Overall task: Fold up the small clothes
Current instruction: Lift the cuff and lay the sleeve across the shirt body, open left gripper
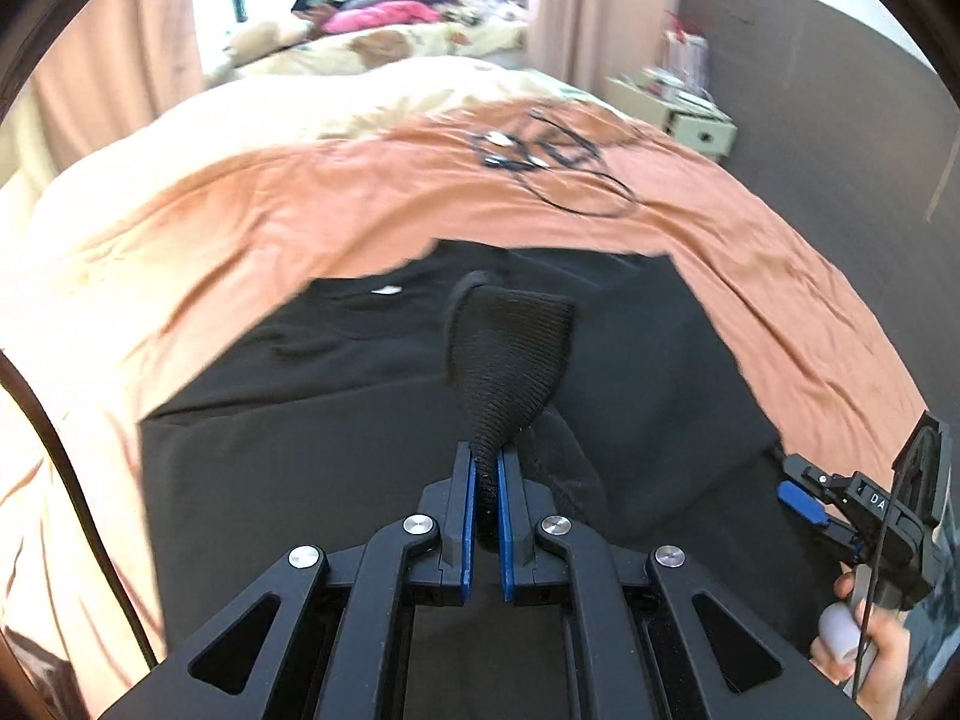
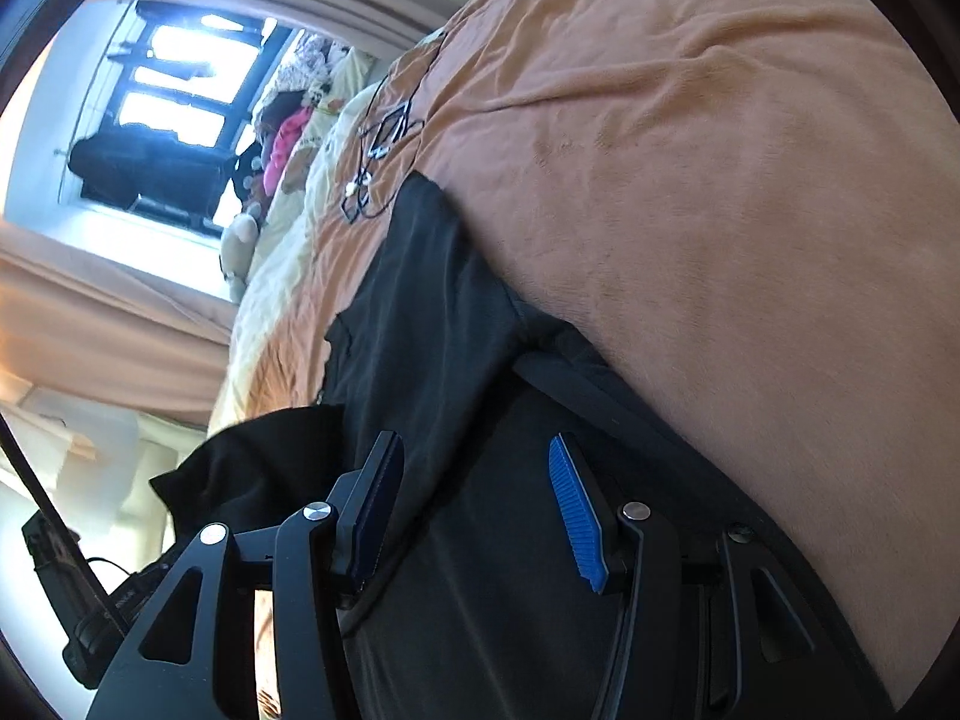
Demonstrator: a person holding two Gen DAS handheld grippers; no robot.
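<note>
A black garment [image 1: 336, 396] lies spread on the orange blanket [image 1: 300, 204] of a bed. My left gripper [image 1: 487, 468] is shut on a ribbed black hem or cuff [image 1: 510, 348] of the garment, which fans out above the blue pads. My right gripper [image 1: 804, 501] shows at the right edge of the left wrist view, held by a hand. In the right wrist view the right gripper [image 2: 474, 492] is open, its blue pads [image 2: 576, 510] either side of the black garment [image 2: 432, 300], close over the fabric and tilted sideways.
A tangle of black cable [image 1: 552, 162] lies on the blanket beyond the garment, also seen in the right wrist view [image 2: 384, 138]. Pillows and a pink item [image 1: 384, 15] sit at the bed's head by the window. A nightstand [image 1: 690, 114] stands at the right.
</note>
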